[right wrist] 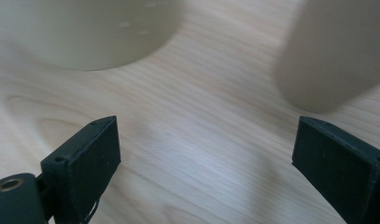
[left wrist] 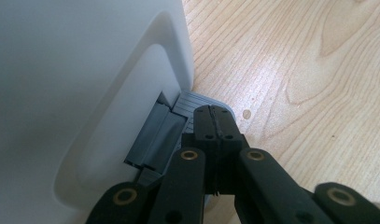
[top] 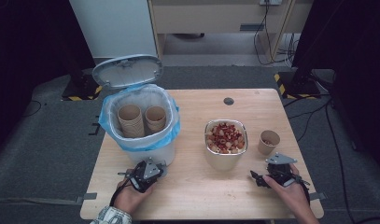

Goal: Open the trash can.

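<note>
Fingers of the left gripper (left wrist: pixel 214 122) are closed together, empty, pressing the grey pedal (left wrist: pixel 197 103) at the bin's (top: pixel 148 151) foot; lid (top: pixel 127 70) up. Keep pressure steady. Right gripper (right wrist: pixel 206 154) fingers gape, empty, near the small paper cup (top: pixel 268 142). Approach level, grip mid-wall.

Bin: stacked paper cups (top: pixel 131 120). Bowl (top: pixel 226 156): red and pale food pieces. Small cup: contents unclear.

On the worktop (top: pixel 192 196) a bin (top: pixel 140 122) stands at the left with two cups (top: pixel 131 120) inside it. A bowl (top: pixel 226 140) of food sits right of the bin, and a small cup (top: pixel 269 142) stands just right of the bowl. The left claw (top: pixel 145 175) rests before the bin, the right claw (top: pixel 264 178) before the small cup.
</note>
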Demonstrator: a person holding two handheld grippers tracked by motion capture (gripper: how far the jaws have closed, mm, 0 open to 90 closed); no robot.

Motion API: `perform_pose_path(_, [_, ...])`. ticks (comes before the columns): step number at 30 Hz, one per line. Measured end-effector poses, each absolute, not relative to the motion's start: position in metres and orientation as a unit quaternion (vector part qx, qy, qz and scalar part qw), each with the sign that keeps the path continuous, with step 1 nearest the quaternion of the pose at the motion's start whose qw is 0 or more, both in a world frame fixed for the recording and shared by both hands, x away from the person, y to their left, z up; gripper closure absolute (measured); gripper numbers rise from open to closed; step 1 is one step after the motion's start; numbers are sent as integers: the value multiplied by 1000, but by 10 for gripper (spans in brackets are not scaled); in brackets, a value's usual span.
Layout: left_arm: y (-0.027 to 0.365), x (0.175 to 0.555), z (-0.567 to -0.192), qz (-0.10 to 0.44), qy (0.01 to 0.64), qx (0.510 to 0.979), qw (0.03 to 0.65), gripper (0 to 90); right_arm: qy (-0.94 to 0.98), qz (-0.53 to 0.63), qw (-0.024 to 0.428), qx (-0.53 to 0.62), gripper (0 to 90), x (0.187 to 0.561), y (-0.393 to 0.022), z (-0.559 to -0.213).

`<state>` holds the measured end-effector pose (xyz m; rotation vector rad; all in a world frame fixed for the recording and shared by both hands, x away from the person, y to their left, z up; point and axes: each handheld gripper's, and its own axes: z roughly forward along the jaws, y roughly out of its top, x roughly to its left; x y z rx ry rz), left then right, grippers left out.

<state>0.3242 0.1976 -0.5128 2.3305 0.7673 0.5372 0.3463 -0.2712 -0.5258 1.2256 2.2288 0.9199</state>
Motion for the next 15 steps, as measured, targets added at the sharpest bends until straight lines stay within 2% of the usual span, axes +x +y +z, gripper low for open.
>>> perform_pose_path(7, [198,324,-513,202,291,882,311,898,745,356,266,497,93,353,-292,-516])
perform_pose_path(15, [198,324,-513,202,292,881,312,899,731,359,283,507,89,370,-295,-514])
